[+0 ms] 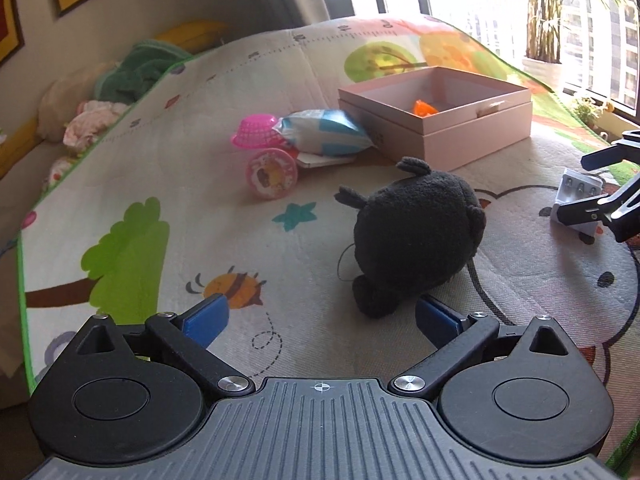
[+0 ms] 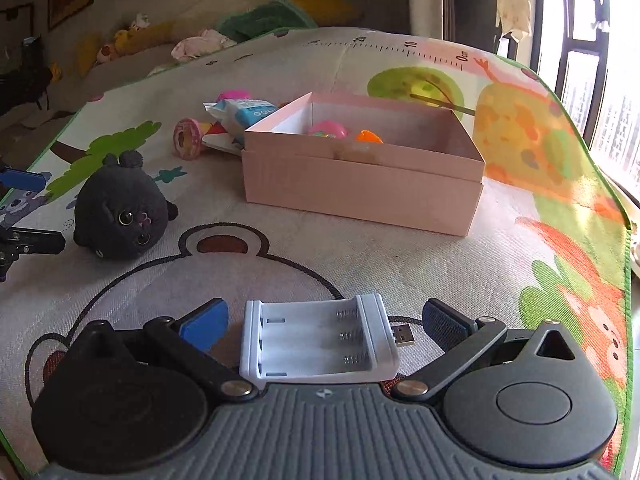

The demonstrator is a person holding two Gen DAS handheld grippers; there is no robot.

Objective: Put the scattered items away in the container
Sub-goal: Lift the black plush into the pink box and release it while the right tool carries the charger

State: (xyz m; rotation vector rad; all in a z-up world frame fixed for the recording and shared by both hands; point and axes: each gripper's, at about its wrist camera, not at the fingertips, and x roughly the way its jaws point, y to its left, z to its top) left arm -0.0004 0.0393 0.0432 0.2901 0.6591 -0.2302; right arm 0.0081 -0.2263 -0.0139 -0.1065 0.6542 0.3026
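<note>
While both grippers' jaws stand released, the left gripper point(image 1: 322, 314) faces the black plush point(image 1: 416, 236), and the right gripper point(image 2: 324, 320) straddles a battery charger point(image 2: 316, 344), its near end hidden.

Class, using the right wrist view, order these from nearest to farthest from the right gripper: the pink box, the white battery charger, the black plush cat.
1. White battery charger: lying between the open fingers of the right gripper.
2. Black plush cat: on the mat, ahead to the left.
3. Pink box: farther ahead, near the centre.
</note>
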